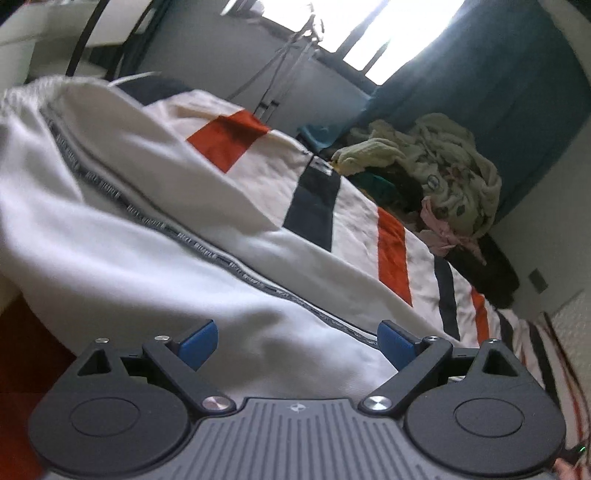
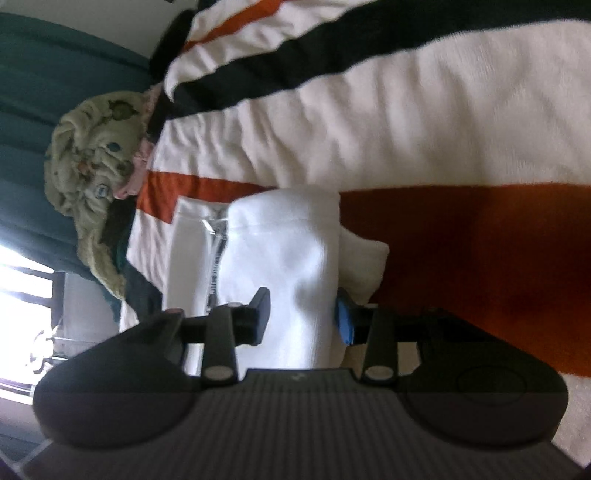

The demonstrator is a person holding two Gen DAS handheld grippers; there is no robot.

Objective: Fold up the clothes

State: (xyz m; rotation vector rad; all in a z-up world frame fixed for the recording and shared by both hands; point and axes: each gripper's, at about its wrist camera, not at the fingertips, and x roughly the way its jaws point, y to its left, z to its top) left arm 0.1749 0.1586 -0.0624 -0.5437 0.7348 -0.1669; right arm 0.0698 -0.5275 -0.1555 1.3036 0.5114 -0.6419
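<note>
White garment with a printed trim band lies on the striped bed cover; right gripper jaws pinch its fold, left gripper jaws stand wide, empty, above it.

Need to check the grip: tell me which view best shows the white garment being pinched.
The right wrist view: the right gripper is closed on a bunched fold of the white garment. The left wrist view shows it only spread out beyond the open left gripper, unpinched.

A striped bedspread, teal curtain and bright window
</note>
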